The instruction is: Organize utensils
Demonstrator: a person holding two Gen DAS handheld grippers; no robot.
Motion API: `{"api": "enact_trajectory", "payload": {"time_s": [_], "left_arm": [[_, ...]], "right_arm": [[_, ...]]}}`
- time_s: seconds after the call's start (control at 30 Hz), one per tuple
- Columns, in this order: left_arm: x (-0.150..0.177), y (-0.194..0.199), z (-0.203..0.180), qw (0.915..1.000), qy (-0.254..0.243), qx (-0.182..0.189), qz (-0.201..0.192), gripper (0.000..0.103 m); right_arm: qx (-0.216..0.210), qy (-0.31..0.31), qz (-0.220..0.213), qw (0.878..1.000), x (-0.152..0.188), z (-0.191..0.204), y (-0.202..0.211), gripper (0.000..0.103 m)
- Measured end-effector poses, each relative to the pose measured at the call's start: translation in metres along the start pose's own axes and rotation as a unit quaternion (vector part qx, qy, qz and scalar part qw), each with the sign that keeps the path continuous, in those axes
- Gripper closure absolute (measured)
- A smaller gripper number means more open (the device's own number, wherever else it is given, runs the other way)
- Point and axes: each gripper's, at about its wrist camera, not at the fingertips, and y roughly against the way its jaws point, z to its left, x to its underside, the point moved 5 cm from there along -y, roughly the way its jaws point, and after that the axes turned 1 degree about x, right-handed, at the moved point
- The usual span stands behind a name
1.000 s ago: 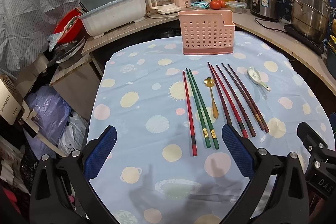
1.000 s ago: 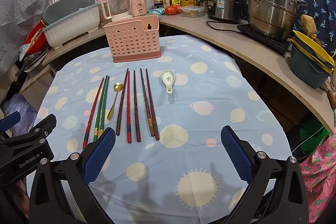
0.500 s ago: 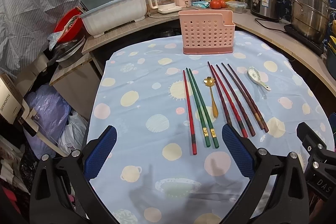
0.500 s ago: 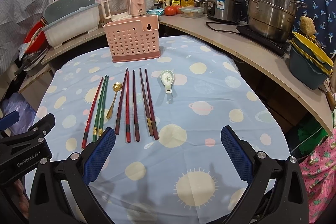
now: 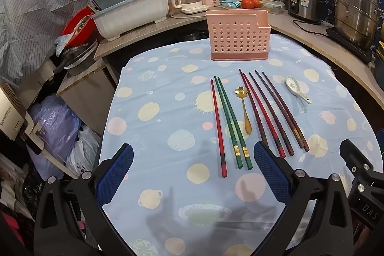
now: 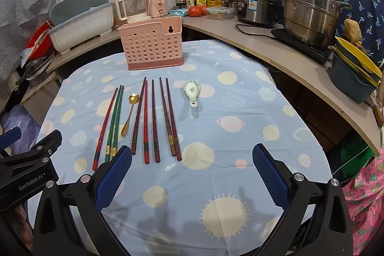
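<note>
Both the left gripper (image 5: 192, 172) and right gripper (image 6: 192, 172) hover wide open and empty above the table (image 6: 240, 100), near chopsticks (image 6: 153, 119) lying before the pink holder (image 6: 153, 49).

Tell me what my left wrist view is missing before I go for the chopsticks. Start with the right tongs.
Observer: The right tongs are open, with nothing between them.
Operator: Check the pink holder's raised panel.
Observer: The pink holder has a keyhole-shaped hanging hole in that raised panel, on the side that faces the right camera.
Operator: Report the far right end of the counter.
Observer: Yellow bowls are stacked in a teal tub there, with a brown sponge on top.
</note>
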Motion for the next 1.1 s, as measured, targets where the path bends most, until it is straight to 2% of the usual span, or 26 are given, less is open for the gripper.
{"api": "enact_trajectory", "payload": {"time_s": [1.1], "left_arm": [[0.0036, -0.006, -0.0002, 1.0, 0.005, 0.004, 0.008, 0.007]], "right_arm": [[0.001, 0.001, 0.002, 1.0, -0.0006, 0.0007, -0.0022, 0.007]]}}
